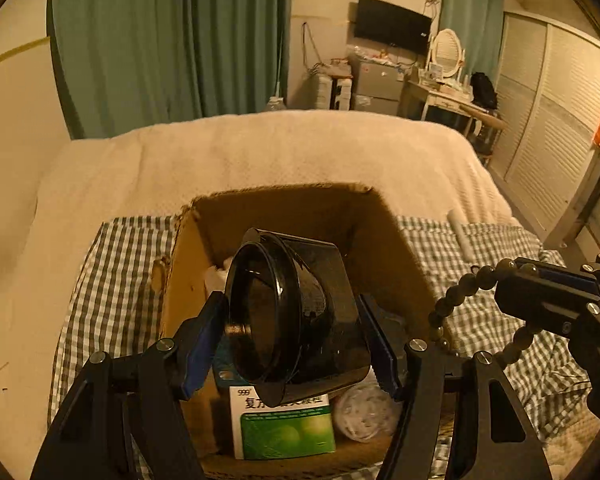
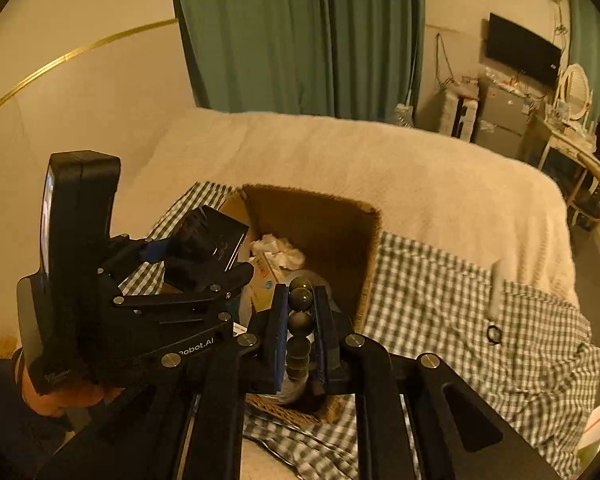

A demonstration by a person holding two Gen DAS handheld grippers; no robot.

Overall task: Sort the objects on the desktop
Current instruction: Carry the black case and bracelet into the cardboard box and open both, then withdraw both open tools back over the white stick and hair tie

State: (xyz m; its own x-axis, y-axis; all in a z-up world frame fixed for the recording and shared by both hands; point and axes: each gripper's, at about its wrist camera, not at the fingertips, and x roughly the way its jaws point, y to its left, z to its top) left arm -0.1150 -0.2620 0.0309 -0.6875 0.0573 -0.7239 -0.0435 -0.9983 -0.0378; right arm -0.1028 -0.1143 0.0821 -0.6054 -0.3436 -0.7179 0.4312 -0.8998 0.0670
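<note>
My left gripper (image 1: pixel 292 308) is shut on a black plastic container (image 1: pixel 316 280), which lies tilted between the blue pads above an open cardboard box (image 1: pixel 292 208). Under it in the box are a green and white medicine box (image 1: pixel 284 428) and a white round object (image 1: pixel 364 412). In the right wrist view my right gripper (image 2: pixel 300 292) is shut on a string of dark beads (image 2: pixel 300 322) over the near side of the box (image 2: pixel 320 216). The beads (image 1: pixel 456 292) hang in a loop from the right gripper (image 1: pixel 512 296). The left gripper (image 2: pixel 196 256) and container (image 2: pixel 212 236) are at the box's left rim.
The box stands on a checked cloth (image 1: pixel 112 280) spread over a bed with a beige blanket (image 1: pixel 280 148). Crumpled tissue (image 2: pixel 278 250) lies inside the box. A white roll (image 2: pixel 498 288) and a small black ring (image 2: pixel 495 335) lie on the cloth to the right. A person's hand (image 2: pixel 60 396) holds the left gripper.
</note>
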